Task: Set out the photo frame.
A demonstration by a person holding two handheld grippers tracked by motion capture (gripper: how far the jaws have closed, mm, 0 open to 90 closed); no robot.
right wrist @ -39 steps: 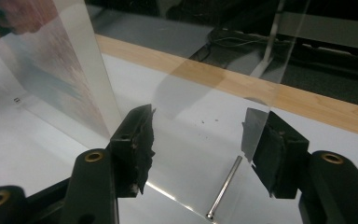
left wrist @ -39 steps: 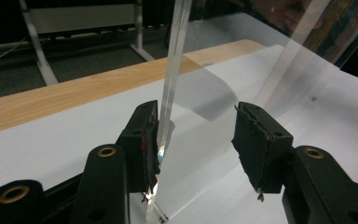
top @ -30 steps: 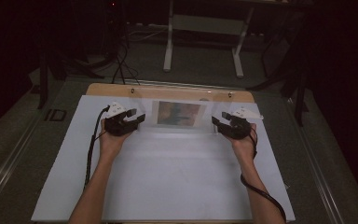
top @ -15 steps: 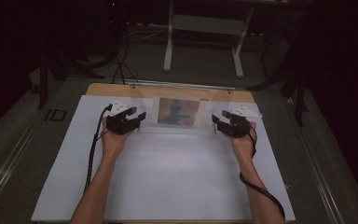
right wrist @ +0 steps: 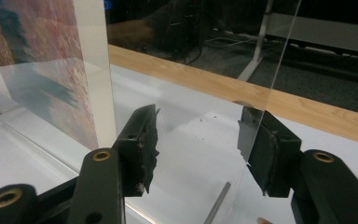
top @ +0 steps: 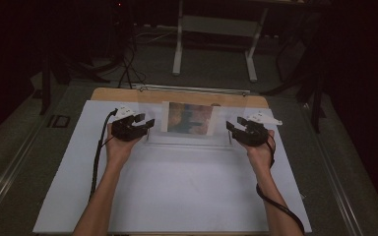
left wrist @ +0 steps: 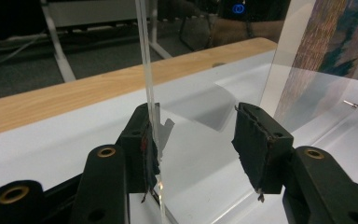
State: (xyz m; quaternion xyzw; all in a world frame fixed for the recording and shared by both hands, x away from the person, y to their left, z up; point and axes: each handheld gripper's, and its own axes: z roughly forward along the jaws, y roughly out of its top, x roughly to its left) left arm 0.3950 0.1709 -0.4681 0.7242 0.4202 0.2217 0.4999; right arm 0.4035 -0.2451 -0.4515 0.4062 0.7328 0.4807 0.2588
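Left gripper (top: 145, 126): at the left edge of the clear stand (top: 189, 140); jaws wide apart, the clear pane's edge against the left pad (left wrist: 149, 149), the other pad clear of it; nothing clamped.

Clear stand: a see-through upright frame on the white sheet (top: 177, 187), toward the far side of the wooden table (top: 128, 94), between the two grippers.

Picture (top: 189, 118): a print in reddish and blue tones, upright inside the stand at its middle.

Right gripper (top: 232, 129): at the stand's right edge; jaws wide apart, the pane's edge just beside the right pad (right wrist: 265, 156); whether they touch cannot be told; nothing clamped.
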